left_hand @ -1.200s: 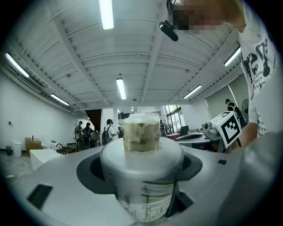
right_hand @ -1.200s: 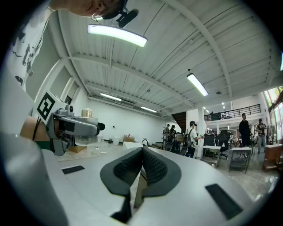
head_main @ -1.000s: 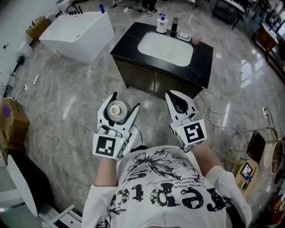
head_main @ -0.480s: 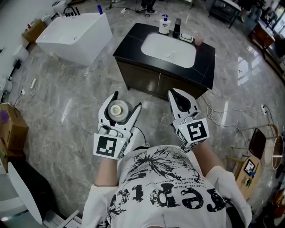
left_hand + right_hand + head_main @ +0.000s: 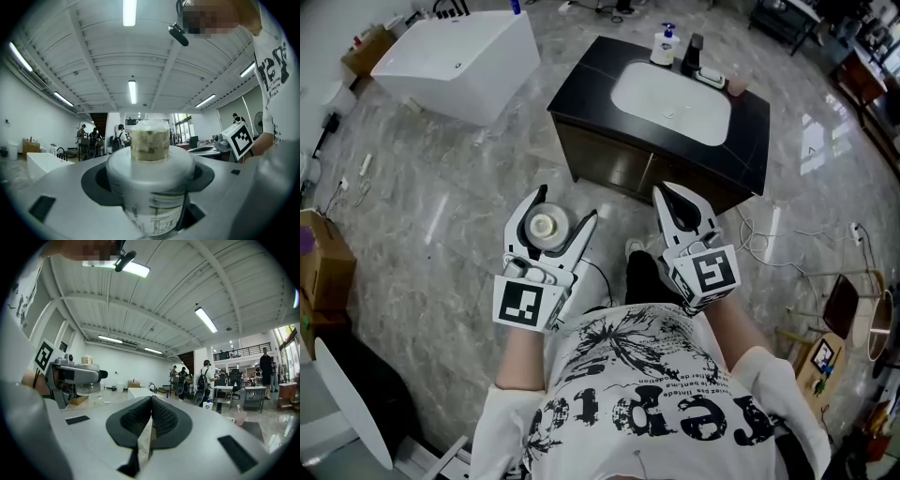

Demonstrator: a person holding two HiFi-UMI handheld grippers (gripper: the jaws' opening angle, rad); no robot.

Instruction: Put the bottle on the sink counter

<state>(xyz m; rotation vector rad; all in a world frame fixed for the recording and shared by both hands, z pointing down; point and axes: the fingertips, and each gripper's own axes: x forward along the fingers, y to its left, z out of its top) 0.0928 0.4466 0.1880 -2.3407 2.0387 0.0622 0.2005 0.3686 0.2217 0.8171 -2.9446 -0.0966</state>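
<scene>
A white bottle (image 5: 546, 226) with a pale cap stands upright between the jaws of my left gripper (image 5: 564, 208), which is shut on its body; the left gripper view shows its cap and labelled body (image 5: 150, 197) filling the centre. My right gripper (image 5: 665, 191) is held level beside it, shut with nothing in it, its dark pads (image 5: 161, 416) pressed together. The right gripper view shows the left gripper with the bottle (image 5: 88, 388) at far left. The black sink counter (image 5: 581, 84) with its white basin (image 5: 670, 91) stands ahead of both grippers on the marble floor.
At the counter's back edge stand a soap dispenser (image 5: 665, 45), a dark container (image 5: 693, 53), a soap dish (image 5: 710, 75) and a pink cup (image 5: 737, 85). A white bathtub (image 5: 455, 56) sits to the left, a cardboard box (image 5: 323, 258) at far left, cables (image 5: 750, 244) to the right.
The counter and tub have shifted in the head view as the person steps toward the vanity; a shoe now shows between the grippers. Both grippers keep their pose and grip.
</scene>
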